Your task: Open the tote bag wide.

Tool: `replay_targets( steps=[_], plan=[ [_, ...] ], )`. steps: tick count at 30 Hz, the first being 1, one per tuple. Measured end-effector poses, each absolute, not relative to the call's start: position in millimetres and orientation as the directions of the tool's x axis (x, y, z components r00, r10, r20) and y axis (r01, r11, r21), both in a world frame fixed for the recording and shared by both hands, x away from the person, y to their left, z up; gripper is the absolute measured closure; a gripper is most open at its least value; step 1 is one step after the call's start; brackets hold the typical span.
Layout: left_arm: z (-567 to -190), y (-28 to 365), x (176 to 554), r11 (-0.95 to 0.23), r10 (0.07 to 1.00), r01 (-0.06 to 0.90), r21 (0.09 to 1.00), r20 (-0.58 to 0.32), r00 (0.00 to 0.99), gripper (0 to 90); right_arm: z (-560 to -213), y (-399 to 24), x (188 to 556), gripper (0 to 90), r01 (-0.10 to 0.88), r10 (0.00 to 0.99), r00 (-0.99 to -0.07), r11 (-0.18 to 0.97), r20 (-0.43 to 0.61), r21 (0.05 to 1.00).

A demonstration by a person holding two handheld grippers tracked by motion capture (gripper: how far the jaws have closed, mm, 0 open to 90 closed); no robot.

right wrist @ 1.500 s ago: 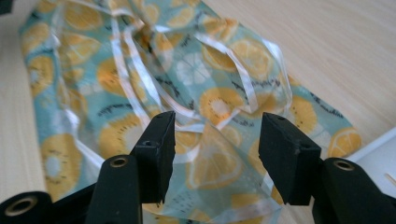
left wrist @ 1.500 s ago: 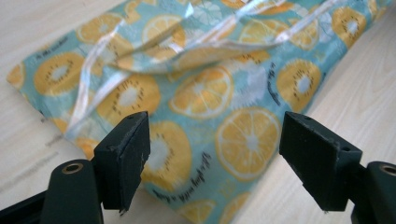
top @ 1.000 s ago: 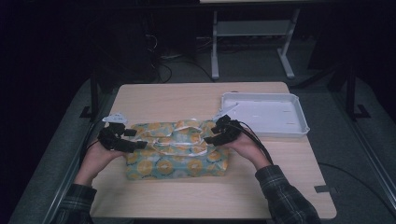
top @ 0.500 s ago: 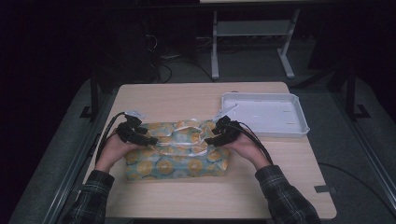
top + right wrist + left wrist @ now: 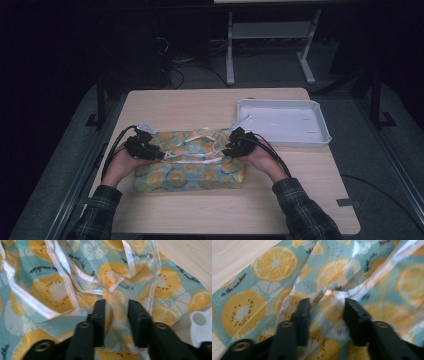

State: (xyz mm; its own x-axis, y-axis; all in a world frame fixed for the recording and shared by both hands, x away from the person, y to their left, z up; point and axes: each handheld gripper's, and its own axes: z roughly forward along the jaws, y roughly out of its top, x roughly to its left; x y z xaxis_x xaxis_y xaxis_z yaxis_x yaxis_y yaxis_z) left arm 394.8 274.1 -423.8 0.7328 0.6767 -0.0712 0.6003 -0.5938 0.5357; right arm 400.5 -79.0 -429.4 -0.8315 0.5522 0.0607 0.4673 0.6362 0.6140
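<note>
Left tool (image 5: 159, 155) and right tool (image 5: 226, 150): black throughout, two flat blocky jaws apiece. Round metal screw heads at jaw bases. Thin black cables (image 5: 112, 150) looped back over wrists. Dark plaid sleeves (image 5: 100, 210), buttoned at cuffs.

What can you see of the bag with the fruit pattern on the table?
The fruit-print bag lies flat on the wooden table, left of the white tray. It looks like thin, shiny plastic, teal with orange and kiwi slices and small black writing, crossed by clear whitish bands. Its upper layer is wrinkled. The left tongs and right tongs have just been closing, each with a raised fold of the film between its jaws.
</note>
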Motion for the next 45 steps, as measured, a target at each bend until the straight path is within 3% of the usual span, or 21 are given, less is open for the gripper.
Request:
replay_targets(
  steps=[2,6,8,27,45],
  plan=[
    [-424,274,395,-0.604,0.675,0.599,0.526,-0.063,0.735,70.4,-430,-80,400,79.0,0.465,0.550,-0.833,0.645,0.053,0.607],
    [-424,275,394,-0.608,0.671,0.602,0.517,-0.071,0.738,86.2,-429,-82,400,85.9,0.464,0.549,-0.834,0.646,0.054,0.607],
    [-424,276,395,-0.609,0.667,0.601,0.518,-0.075,0.741,89.3,-429,-83,400,87.5,0.460,0.549,-0.835,0.644,0.049,0.611],
    [-383,300,369,-0.473,0.665,0.559,0.681,-0.141,0.734,90.0,-402,-95,390,89.1,0.414,0.542,-0.839,0.581,0.046,0.701],
    [-364,319,331,-0.391,0.636,0.530,0.753,-0.196,0.747,90.0,-383,-108,366,89.1,0.366,0.519,-0.854,0.530,0.049,0.765]
  ],
)
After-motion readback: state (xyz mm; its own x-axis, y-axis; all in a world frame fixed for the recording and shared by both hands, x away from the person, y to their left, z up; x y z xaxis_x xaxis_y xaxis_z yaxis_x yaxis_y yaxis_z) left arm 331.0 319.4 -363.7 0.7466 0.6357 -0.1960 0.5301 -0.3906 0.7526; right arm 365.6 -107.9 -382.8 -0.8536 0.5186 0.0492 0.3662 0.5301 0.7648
